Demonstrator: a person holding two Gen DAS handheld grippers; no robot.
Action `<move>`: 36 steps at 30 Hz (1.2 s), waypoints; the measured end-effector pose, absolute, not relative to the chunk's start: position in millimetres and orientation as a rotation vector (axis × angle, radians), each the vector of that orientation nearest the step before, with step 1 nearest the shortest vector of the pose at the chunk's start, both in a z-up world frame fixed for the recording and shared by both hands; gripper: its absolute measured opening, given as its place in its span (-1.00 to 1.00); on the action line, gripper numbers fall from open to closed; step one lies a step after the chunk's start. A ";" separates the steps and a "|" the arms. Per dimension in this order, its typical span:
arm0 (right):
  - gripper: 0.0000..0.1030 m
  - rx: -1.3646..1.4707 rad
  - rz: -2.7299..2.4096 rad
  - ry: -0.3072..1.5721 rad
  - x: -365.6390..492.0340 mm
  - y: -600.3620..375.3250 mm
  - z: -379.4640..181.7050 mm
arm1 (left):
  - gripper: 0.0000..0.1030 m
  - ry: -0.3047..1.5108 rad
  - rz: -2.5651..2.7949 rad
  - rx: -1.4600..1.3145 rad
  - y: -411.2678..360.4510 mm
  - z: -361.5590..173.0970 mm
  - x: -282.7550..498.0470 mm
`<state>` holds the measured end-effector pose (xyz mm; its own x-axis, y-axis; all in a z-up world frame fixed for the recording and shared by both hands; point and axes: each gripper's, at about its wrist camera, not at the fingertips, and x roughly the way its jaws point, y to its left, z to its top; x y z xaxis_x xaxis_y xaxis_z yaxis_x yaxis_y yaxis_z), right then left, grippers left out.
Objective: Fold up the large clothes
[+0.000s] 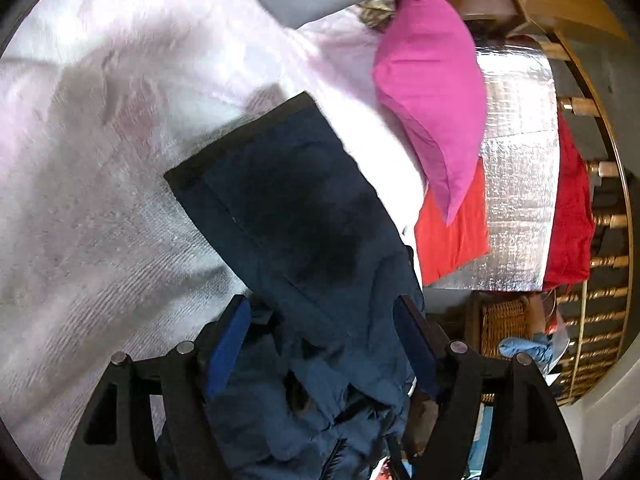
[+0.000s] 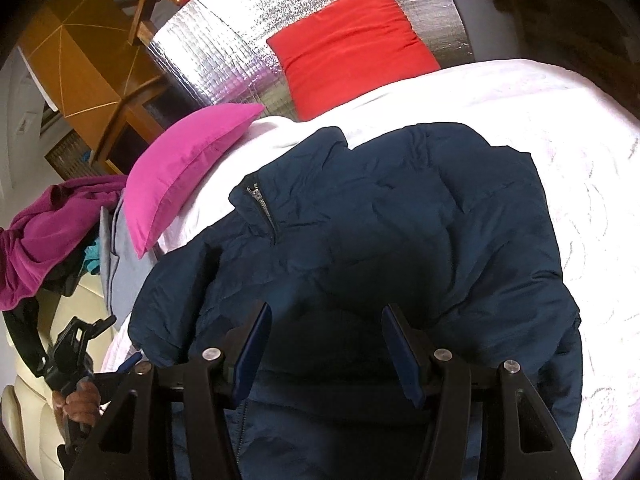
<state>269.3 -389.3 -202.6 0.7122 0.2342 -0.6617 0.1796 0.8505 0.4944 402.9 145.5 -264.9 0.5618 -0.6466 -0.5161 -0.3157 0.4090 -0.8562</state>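
Observation:
A dark navy puffer jacket (image 2: 380, 220) lies spread on a white bedspread (image 2: 580, 160), collar and zipper toward the upper left. My right gripper (image 2: 326, 328) hovers over its lower part, jaws apart, pads not pressing the fabric. In the left wrist view a navy sleeve with a black cuff (image 1: 288, 200) stretches away across the bedspread (image 1: 100, 160). My left gripper (image 1: 322, 316) stands wide open, with loose jacket fabric lying between its fingers but not pinched. The left gripper (image 2: 76, 344) also shows at the bed's left edge, held by a hand (image 2: 80, 400).
A pink pillow (image 2: 188, 160) and a red pillow (image 2: 352, 52) sit at the head of the bed against a silver foil panel (image 2: 224, 48). Magenta clothes (image 2: 48, 232) and grey fabric (image 2: 120, 264) are heaped at the left. A wicker basket (image 1: 504, 328) stands beside the bed.

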 end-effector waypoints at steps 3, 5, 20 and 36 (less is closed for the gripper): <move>0.19 0.569 0.030 0.789 269.9 -391.1 -203.3 | 0.40 0.992 -0.236 -1.192 146.8 -270.9 408.8; 0.19 0.569 0.029 0.791 269.9 -391.6 -203.9 | 0.16 0.970 -0.221 -1.187 147.0 -269.6 413.2; 0.19 0.585 -0.011 0.748 259.9 -408.9 -193.4 | -0.74 0.686 -0.358 -0.709 77.0 -158.8 386.5; 0.19 0.734 -0.064 0.674 241.1 -459.3 -183.9 | -0.02 0.886 -0.676 -0.041 -144.2 -176.7 332.9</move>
<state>241.1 -459.3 -183.9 0.7894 0.1736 -0.5888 0.2813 0.7502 0.5984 332.9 -144.2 -176.7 0.4406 -0.5605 -0.7012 0.5276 0.7936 -0.3029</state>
